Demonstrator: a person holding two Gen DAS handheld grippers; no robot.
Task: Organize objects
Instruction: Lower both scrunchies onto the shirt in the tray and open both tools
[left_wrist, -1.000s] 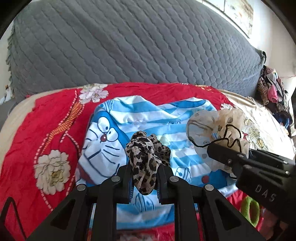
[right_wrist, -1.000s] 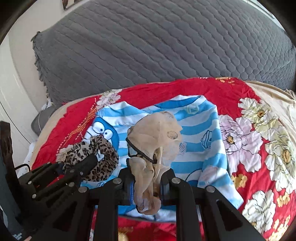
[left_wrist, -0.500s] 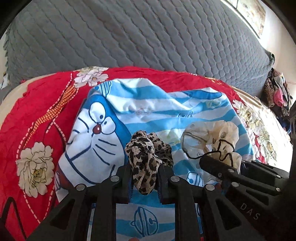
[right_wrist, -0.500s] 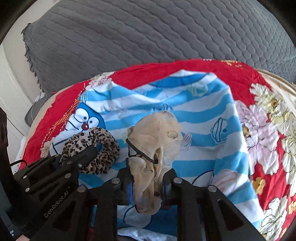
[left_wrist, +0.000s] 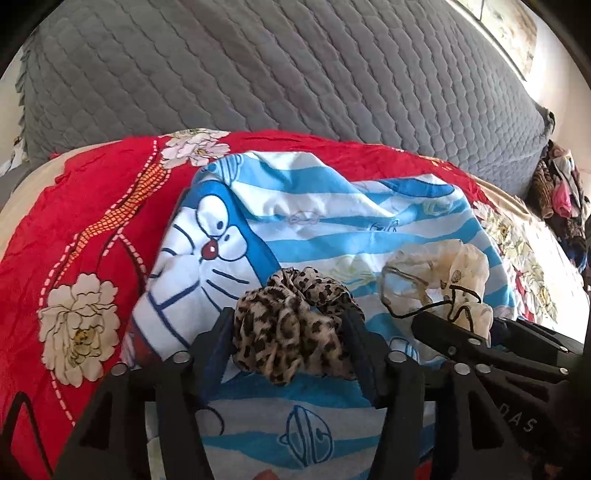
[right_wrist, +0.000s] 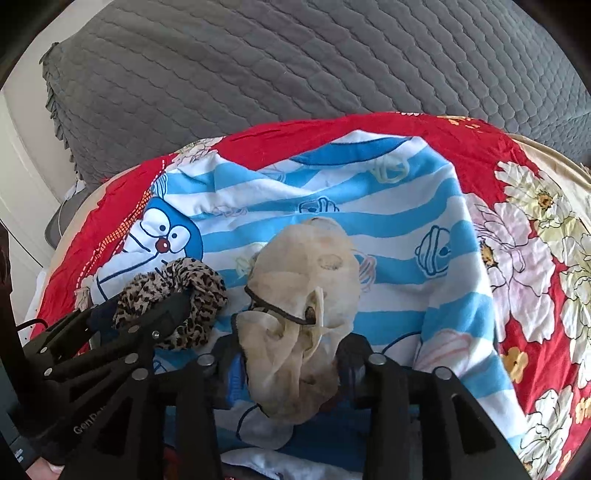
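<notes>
A leopard-print scrunchie (left_wrist: 291, 328) lies on the blue-and-white striped Doraemon cloth (left_wrist: 295, 206), between the spread fingers of my left gripper (left_wrist: 291, 332), which is open around it. It also shows in the right wrist view (right_wrist: 173, 295). A sheer beige scrunchie with black trim (right_wrist: 306, 295) lies on the same cloth (right_wrist: 369, 206) between the spread fingers of my right gripper (right_wrist: 291, 354), also open. In the left wrist view the beige scrunchie (left_wrist: 436, 277) sits right of the leopard one, with the right gripper (left_wrist: 480, 347) behind it.
A red floral bedspread (left_wrist: 74, 229) covers the bed under the cloth. A grey quilted cover (left_wrist: 295, 66) rises behind. A heap of mixed clothes (left_wrist: 557, 192) lies at the far right. Large pale flowers mark the bedspread's right side (right_wrist: 535, 258).
Both grippers moved down onto the Doraemon cloth and their jaws opened. The leopard and beige scrunchies, earlier pinched and held upright, now rest loosely on the cloth between the fingers.
</notes>
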